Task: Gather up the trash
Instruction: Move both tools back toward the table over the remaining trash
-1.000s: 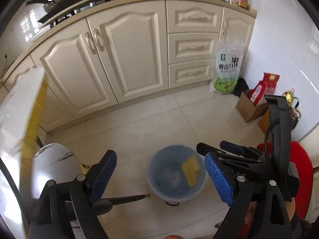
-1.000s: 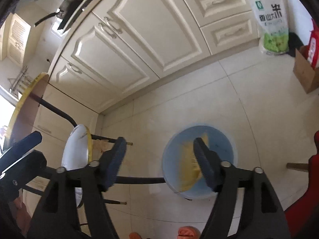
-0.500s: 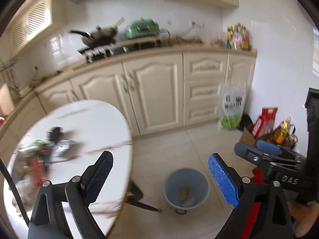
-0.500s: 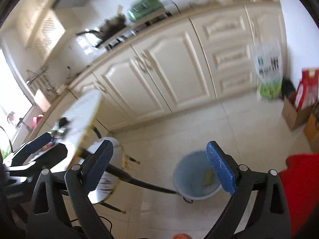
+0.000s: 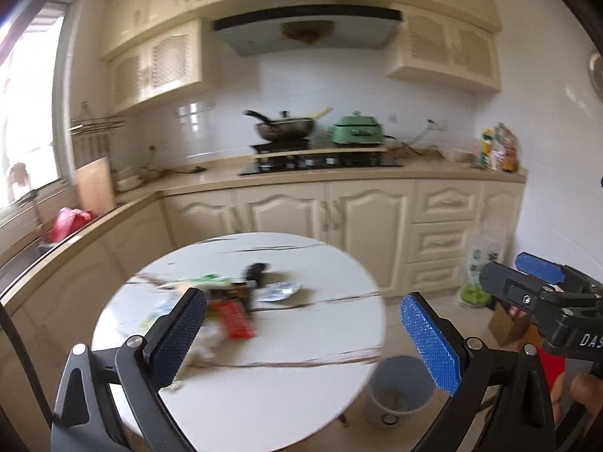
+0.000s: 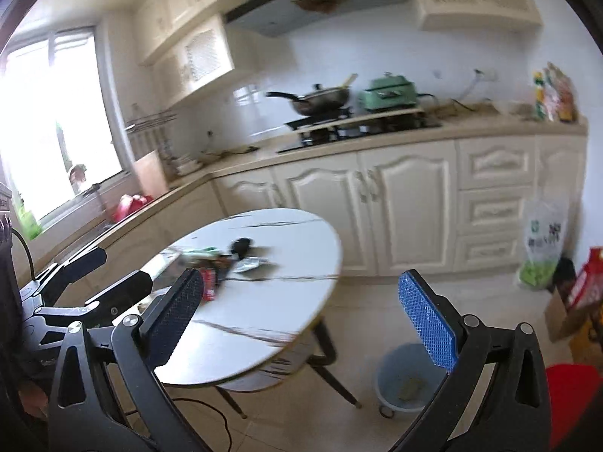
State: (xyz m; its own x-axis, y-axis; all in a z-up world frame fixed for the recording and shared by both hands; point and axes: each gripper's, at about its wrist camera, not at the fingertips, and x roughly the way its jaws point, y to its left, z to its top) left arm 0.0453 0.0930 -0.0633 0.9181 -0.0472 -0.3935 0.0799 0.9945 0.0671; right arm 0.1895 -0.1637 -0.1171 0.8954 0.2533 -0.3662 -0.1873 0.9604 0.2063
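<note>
A round white marble table (image 5: 286, 388) carries a blurred heap of trash (image 5: 226, 309): a red packet, green and silver wrappers, a black object. The heap also shows in the right wrist view (image 6: 222, 263). A blue waste bin (image 5: 399, 388) stands on the floor to the table's right, with a yellowish piece inside; it also shows in the right wrist view (image 6: 409, 378). My left gripper (image 5: 305, 342) is open and empty above the table's near side. My right gripper (image 6: 301, 324) is open and empty, raised beside the table's right edge.
Cream kitchen cabinets (image 5: 361, 222) and a counter with a wok (image 5: 282, 128) and a green pot run along the back. A rice bag (image 6: 542, 248) and a cardboard box (image 6: 565, 312) stand on the floor at right. A red seat (image 6: 573, 395) is at the lower right.
Both grippers have swung up from looking down into the bin to facing the table and the counter. The table top and trash heap have come into view. Both stay open and empty.
</note>
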